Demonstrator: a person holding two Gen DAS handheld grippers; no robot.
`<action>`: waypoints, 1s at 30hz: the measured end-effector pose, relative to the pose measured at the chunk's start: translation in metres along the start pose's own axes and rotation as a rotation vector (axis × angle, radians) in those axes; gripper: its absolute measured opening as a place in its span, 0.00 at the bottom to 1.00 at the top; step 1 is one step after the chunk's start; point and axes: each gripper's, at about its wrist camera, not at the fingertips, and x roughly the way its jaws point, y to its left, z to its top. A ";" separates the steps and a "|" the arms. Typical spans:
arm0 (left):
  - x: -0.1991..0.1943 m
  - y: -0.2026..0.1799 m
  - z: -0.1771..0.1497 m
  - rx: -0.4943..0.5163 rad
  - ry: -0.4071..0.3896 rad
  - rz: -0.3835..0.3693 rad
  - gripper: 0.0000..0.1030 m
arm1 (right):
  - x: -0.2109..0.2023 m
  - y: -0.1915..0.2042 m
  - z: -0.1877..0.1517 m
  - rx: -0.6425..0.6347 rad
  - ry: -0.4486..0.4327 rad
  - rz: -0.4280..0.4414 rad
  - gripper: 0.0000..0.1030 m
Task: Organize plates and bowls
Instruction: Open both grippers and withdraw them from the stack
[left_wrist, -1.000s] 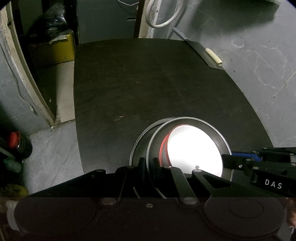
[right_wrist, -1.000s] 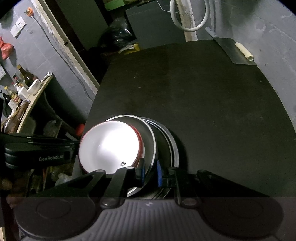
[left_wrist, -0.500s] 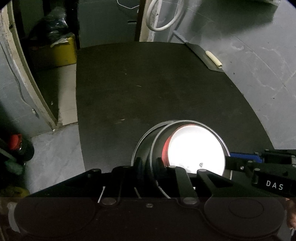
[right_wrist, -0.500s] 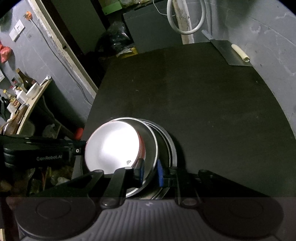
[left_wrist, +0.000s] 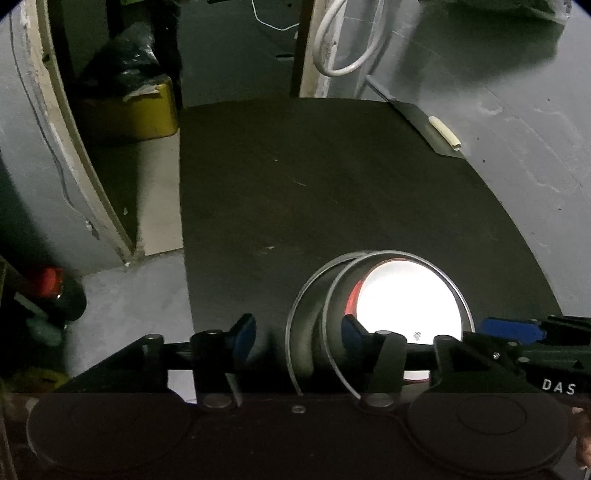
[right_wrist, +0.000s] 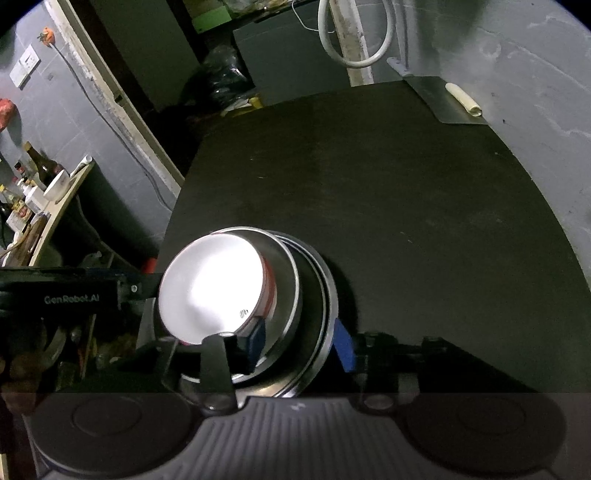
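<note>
A white bowl with a red outside (left_wrist: 410, 299) sits nested in a steel bowl (left_wrist: 332, 295) on stacked steel plates (right_wrist: 328, 291), near the front of the black table (left_wrist: 332, 184). My left gripper (left_wrist: 297, 332) straddles the stack's left rims. Its jaws are opening, and the left pad stands clear of the outer rim. My right gripper (right_wrist: 301, 343) straddles the right rims of the steel bowl (right_wrist: 288, 280). Its jaws are opening too, with one pad inside beside the white bowl (right_wrist: 214, 284) and one outside the plates. Neither grips the stack.
A cleaver with a pale handle (right_wrist: 454, 103) lies at the table's far right corner. A white hose loop (left_wrist: 343, 44) hangs on the back wall. A yellow bin (left_wrist: 140, 110) and a red-capped bottle (left_wrist: 51, 288) stand on the floor at left. A cluttered shelf (right_wrist: 37, 184) is further left.
Both grippers were shut on the stack's rims and have spread their jaws, letting go. The stack of dishes now rests on the table; the hands barely moved.
</note>
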 end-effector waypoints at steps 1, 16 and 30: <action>-0.001 0.001 0.000 -0.004 -0.003 0.003 0.58 | -0.001 0.000 -0.001 0.000 -0.003 0.000 0.49; -0.028 0.005 -0.017 -0.023 -0.099 0.047 0.86 | -0.025 0.009 -0.013 -0.033 -0.056 -0.027 0.83; -0.057 0.006 -0.034 -0.007 -0.206 0.041 0.94 | -0.047 0.015 -0.026 -0.034 -0.133 -0.048 0.95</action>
